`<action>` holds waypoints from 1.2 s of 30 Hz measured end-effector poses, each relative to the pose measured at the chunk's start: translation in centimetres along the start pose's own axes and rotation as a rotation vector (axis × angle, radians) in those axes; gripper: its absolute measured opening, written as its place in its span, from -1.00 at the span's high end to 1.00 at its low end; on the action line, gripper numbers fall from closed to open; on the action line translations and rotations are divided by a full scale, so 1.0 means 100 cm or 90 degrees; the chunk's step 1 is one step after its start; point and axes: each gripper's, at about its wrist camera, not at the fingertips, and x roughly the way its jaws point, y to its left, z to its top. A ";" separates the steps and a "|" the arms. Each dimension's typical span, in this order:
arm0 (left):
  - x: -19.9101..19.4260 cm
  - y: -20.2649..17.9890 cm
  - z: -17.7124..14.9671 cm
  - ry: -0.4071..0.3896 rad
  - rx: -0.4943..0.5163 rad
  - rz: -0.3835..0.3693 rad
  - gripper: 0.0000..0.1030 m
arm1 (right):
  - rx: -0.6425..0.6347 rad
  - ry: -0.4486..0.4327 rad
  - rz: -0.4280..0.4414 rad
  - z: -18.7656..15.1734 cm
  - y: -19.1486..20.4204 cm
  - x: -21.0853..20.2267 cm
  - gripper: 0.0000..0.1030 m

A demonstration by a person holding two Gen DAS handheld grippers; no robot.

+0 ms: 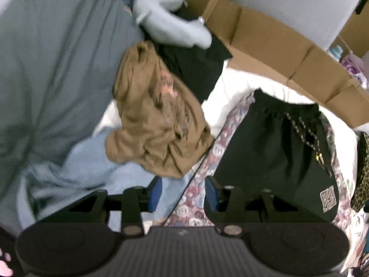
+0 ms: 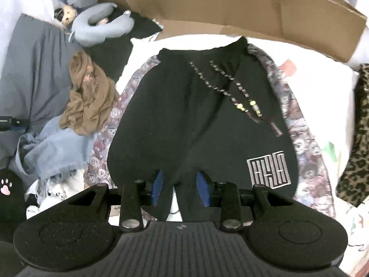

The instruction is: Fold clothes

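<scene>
Left wrist view: the left gripper [image 1: 183,190] hangs above the bed with its blue-padded fingers [image 1: 155,192] parted and nothing between them. Below the gap lie a pale blue denim garment [image 1: 92,161] and the edge of a bear-print fabric [image 1: 196,207]. A crumpled brown garment [image 1: 156,120] sits just beyond the fingers, resting partly on the denim. To the right, black shorts [image 1: 276,157] lie spread on the bear-print fabric, with a braided drawstring [image 1: 304,133] and a white logo [image 1: 328,198] near the lower right. A grey-blue sheet [image 1: 50,64] fills the left side. Far off are a blue neck pillow [image 1: 170,23], a black cloth [image 1: 196,69] and flattened cardboard [image 1: 276,46].

Right wrist view: the right gripper [image 2: 181,188] hovers over the near end of the black shorts [image 2: 184,115], its fingers [image 2: 204,190] apart and clear of the cloth, gripping nothing. The shorts lie flat, waistband at the far end, the drawstring [image 2: 230,87] trailing across the front and the logo [image 2: 268,169] at the near right. The bear-print fabric [image 2: 306,157] shows on both sides of them, over a white pillow [image 2: 322,87]. At left are the brown garment [image 2: 90,99], the denim [image 2: 57,147] and the neck pillow [image 2: 101,25]; a leopard-print cloth [image 2: 359,138] lies at the right edge, cardboard [image 2: 230,4] beyond.
</scene>
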 end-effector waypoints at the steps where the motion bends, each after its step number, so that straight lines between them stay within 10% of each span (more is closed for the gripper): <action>1: -0.009 -0.003 0.005 -0.004 0.000 0.000 0.15 | -0.002 -0.009 -0.001 0.002 -0.004 -0.006 0.20; 12: 0.041 -0.046 0.046 -0.027 0.061 -0.048 0.15 | 0.075 -0.108 -0.042 0.021 -0.089 -0.033 0.18; 36: 0.226 -0.061 0.048 -0.092 0.031 -0.113 0.20 | 0.050 -0.202 -0.165 0.009 -0.209 0.103 0.18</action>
